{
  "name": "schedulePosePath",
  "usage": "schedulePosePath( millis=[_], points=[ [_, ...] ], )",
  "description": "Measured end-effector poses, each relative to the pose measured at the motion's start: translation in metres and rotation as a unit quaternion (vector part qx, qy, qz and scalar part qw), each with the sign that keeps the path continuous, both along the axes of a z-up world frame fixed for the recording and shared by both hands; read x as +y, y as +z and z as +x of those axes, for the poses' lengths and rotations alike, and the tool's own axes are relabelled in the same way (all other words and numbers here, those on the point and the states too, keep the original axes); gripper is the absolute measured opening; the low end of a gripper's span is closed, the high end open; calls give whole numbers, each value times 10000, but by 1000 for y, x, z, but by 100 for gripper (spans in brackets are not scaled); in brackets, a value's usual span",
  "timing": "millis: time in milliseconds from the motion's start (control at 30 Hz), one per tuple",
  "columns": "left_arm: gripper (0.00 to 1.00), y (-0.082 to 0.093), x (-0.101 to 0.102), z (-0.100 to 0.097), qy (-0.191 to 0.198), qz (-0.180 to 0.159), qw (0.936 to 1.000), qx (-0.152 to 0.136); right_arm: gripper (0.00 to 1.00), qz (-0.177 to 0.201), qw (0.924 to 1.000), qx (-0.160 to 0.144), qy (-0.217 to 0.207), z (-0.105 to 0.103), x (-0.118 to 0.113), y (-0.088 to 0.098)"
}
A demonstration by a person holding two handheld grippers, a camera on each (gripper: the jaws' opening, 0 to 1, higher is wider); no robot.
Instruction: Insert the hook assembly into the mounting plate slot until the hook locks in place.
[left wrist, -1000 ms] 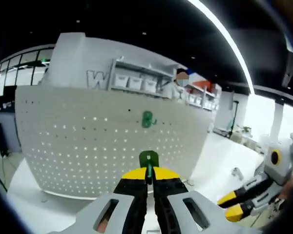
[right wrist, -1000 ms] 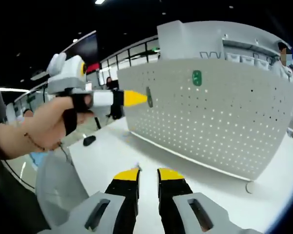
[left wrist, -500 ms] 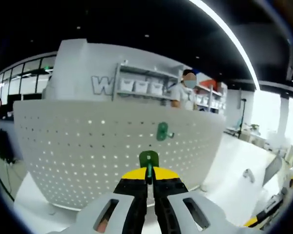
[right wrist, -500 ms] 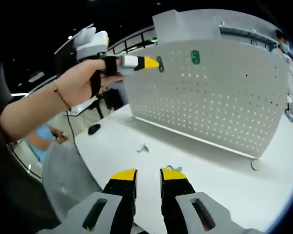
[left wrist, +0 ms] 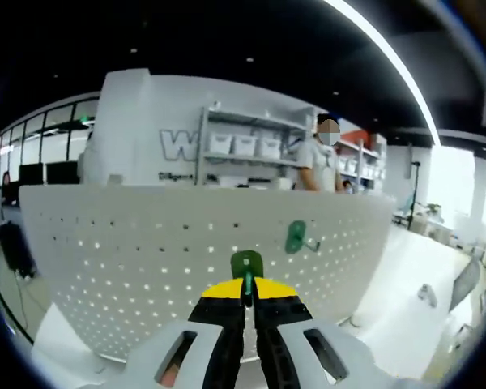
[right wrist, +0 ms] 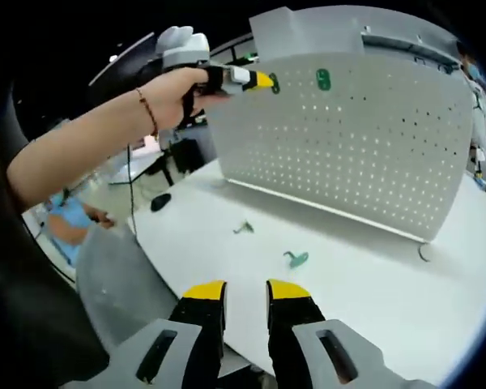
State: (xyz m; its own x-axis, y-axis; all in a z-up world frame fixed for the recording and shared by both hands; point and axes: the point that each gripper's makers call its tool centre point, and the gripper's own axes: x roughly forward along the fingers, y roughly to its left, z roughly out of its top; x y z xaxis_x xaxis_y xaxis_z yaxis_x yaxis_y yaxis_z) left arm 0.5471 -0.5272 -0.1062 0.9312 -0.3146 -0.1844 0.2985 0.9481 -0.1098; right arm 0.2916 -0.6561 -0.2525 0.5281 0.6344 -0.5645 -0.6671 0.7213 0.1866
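Note:
My left gripper (left wrist: 245,287) is shut on a green hook (left wrist: 246,264), whose top sticks up above the yellow tips. Straight ahead stands the white perforated mounting plate (left wrist: 146,251), with another green hook (left wrist: 296,237) hanging on it to the right. In the right gripper view a hand holds the left gripper (right wrist: 259,79) high at the plate's (right wrist: 373,146) upper left, with its hook (right wrist: 274,83) close to the holes and left of the mounted hook (right wrist: 323,79). My right gripper (right wrist: 245,292) is open with nothing between its jaws, low over the white table (right wrist: 364,284).
Two loose green hooks (right wrist: 296,258) (right wrist: 243,228) lie on the table in front of the plate. A black mouse (right wrist: 159,201) sits near the table's left edge. Behind the plate are shelves with bins (left wrist: 243,146) and a standing person (left wrist: 322,166).
The left gripper has carried its hook up and closer to the plate's upper part. The right gripper view has drawn back and tilted down, bringing the loose hooks on the table into sight.

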Motion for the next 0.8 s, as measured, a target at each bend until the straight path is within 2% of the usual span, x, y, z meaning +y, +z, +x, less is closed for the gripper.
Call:
schedulePosePath(
  millis=[133,467,567,700,800],
  points=[
    [2,9,-4,7,29,-58,10000,-48,18,3,10000,19,-51,0,-2,-1],
    [2,13,-5,21,217,456,9987,-95,18,54,9998,54,-170,2,-9,-3],
    [2,13,-4,25,275,562,9980,-66,18,61,9997,73,-205,2,-12,-4],
    [2,15,-3,28,370,500,9981,-55,18,88,9996,95,-233,2,-15,-5],
    [2,15,-4,29,416,681,9968,-84,17,96,9996,107,-227,2,-16,-6]
  ],
)
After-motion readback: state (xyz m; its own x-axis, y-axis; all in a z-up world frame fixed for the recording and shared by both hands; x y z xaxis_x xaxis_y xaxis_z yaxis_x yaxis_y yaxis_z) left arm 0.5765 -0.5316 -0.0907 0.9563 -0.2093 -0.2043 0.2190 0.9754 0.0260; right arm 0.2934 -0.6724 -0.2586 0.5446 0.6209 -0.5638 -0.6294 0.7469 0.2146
